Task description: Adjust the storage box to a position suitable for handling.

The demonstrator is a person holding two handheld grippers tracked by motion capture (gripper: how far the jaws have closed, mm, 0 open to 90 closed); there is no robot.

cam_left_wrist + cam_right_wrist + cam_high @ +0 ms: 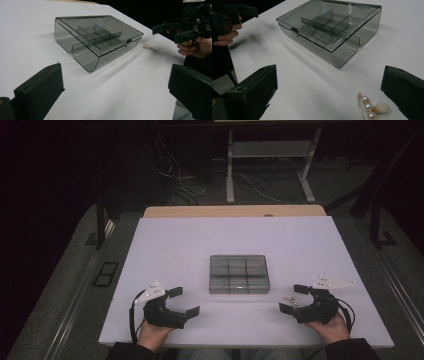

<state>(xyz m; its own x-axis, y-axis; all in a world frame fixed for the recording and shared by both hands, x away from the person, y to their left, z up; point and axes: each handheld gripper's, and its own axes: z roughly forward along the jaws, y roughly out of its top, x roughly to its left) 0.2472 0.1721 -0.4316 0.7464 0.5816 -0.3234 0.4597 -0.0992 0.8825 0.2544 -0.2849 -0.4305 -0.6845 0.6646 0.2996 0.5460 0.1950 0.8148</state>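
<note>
Pin and box set our problem: from the high view we see the pearl pin (290,300) lying on the white desk (165,250) just inside the spread jaws of the right hand-held gripper (290,298), at the near right corner of the smoked plastic box (239,274), which sits shut in the middle of the desk. The left hand-held gripper (183,301) rests at the near left, jaws released and holding nothing, well apart from the pin, with the box's near edge between the two hands; so we judge the right hand the nearer one for the pin. In the left gripper view we look past our own two parted jaws, nothing between them, at the box (97,40) with its latch (129,41) facing the near side, and the pin (149,47) lies beyond its corner, near the other hand (192,47). In the right gripper view the pin (369,107) lies low in the frame between our open jaws, closer to the right one and touching neither; its long axis runs roughly along our line of sight, leaning a little, with the pearl cluster at the near right end. We judge that closing across this axis needs only a short advance and descent. The box (332,25) stands ahead, lid down, latch (294,30) toward us.
</note>
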